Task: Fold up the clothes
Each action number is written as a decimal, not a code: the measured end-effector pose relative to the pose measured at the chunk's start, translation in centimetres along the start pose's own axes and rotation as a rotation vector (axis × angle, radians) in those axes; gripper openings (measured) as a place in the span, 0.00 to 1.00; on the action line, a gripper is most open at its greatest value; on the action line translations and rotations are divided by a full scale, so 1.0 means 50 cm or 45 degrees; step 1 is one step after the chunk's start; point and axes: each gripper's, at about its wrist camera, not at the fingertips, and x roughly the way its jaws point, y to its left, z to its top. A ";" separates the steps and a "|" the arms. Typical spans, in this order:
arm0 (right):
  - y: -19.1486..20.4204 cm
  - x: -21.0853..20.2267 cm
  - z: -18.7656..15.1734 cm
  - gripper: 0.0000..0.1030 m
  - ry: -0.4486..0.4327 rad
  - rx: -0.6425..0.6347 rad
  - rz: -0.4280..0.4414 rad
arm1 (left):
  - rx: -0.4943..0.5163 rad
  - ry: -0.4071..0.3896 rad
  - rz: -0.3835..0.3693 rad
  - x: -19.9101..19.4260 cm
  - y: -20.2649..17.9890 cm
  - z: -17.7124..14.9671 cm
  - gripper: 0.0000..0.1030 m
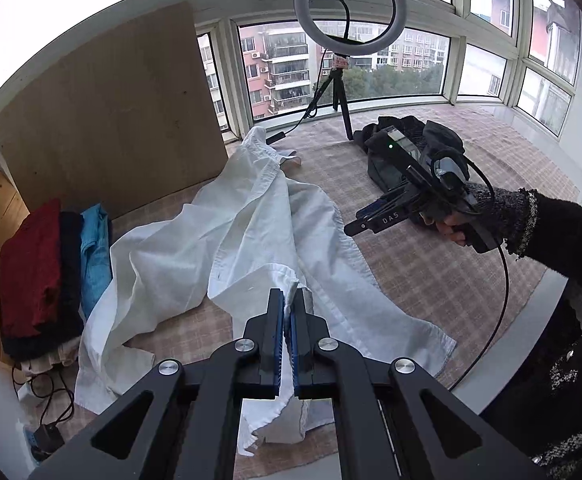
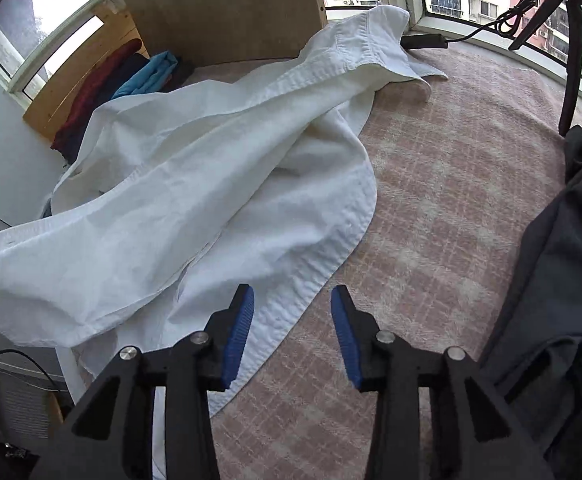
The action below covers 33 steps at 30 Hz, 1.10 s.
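My left gripper clamped on white shirt fold. My right gripper half open, empty — shirt hem lower centre, touching its left pad; shirt runs toward upper-right.

Ring light on tripod, leaning wooden board, plaid cover — perhaps a blanket, apartment blocks outside.
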 end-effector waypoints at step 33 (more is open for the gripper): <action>0.161 -0.173 -0.406 0.26 0.051 0.182 -0.184 | 0.259 -0.142 -0.459 -0.025 -0.144 0.027 0.03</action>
